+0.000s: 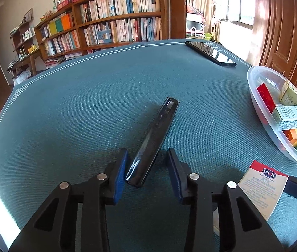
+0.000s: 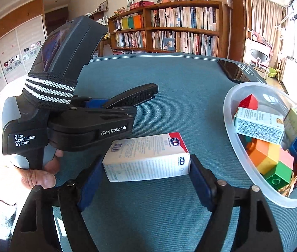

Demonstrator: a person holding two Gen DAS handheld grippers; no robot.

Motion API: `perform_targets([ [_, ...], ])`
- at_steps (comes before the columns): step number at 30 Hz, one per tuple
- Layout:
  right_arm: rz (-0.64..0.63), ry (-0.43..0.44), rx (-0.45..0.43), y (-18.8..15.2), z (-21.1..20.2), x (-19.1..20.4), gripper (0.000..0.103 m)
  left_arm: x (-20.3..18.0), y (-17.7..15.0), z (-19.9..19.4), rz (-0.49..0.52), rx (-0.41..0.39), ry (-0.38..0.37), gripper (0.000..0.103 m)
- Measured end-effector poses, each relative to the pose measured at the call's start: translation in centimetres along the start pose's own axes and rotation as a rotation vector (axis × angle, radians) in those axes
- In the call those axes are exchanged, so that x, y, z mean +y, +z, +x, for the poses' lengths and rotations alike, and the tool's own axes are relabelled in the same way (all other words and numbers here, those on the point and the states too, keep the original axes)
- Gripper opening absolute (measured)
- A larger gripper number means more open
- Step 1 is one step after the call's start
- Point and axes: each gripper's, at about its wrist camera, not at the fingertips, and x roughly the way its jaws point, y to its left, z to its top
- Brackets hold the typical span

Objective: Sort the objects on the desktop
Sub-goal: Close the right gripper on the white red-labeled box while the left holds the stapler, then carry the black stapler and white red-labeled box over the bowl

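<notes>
The left gripper (image 1: 146, 168) has its fingers spread around a black hair clip (image 1: 152, 142) mid-table, not pinching; it could tip sideways. The right gripper (image 2: 146, 178) pinches a white carton (image 2: 148, 157) beside the bowl (image 2: 232, 130), near the table's right edge; the end-on hold could slip.

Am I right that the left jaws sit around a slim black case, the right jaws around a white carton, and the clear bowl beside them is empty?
Not quite: the clear bowl is not empty. The right wrist view shows colourful blocks and small cartons in it. The slim black case and white carton are as you say.
</notes>
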Motion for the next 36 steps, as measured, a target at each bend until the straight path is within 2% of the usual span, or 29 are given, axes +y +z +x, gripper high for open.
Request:
perform_targets([
  [3, 0.012, -0.007, -0.017, -0.3, -0.7, -0.2, 0.082, 0.0, -0.1, -0.2, -0.007, -0.007, -0.005, 0.026],
  [11, 0.033, 0.007, -0.035, -0.5, -1.5, -0.5, 0.081, 1.0, -0.4, -1.0, -0.057, -0.014, -0.047, 0.021],
  [15, 0.018, 0.018, -0.037, -0.4, -1.6, -0.3, 0.081, 1.7, -0.4, -1.2, -0.084, -0.01, -0.057, 0.021],
  [22, 0.019, 0.023, -0.021, -0.4, -1.1, -0.4, 0.081, 1.1, -0.3, -0.3, -0.063, 0.018, -0.021, 0.023],
  [25, 0.02, 0.024, -0.018, -0.4, -1.1, -0.5, 0.082, 0.8, 0.1, 0.0, -0.057, 0.021, -0.019, 0.036],
  [27, 0.018, 0.023, -0.016, -0.4, -1.1, -0.4, 0.082, 0.4, 0.4, 0.3, -0.042, 0.024, -0.017, 0.051],
  [31, 0.016, 0.023, 0.012, -0.6, -0.5, -0.5, 0.082, -0.4, 0.6, 0.5, -0.004, 0.011, 0.003, 0.054],
  [32, 0.019, 0.026, 0.019, -0.6, -0.4, -0.6, 0.082, -0.3, 0.5, 0.4, -0.003, 0.009, 0.001, 0.054],
  [34, 0.022, 0.032, 0.029, -0.7, -0.3, -0.6, 0.082, -0.1, 0.5, 0.3, -0.011, 0.004, -0.013, 0.04],
  [35, 0.02, 0.032, 0.039, -0.7, -0.1, -0.7, 0.083, 0.1, 0.4, 0.2, -0.017, 0.002, -0.006, 0.028],
  [36, 0.017, 0.029, 0.052, -0.8, 0.1, -0.7, 0.083, 0.3, 0.4, 0.1, -0.025, 0.002, 0.0, 0.024],
])
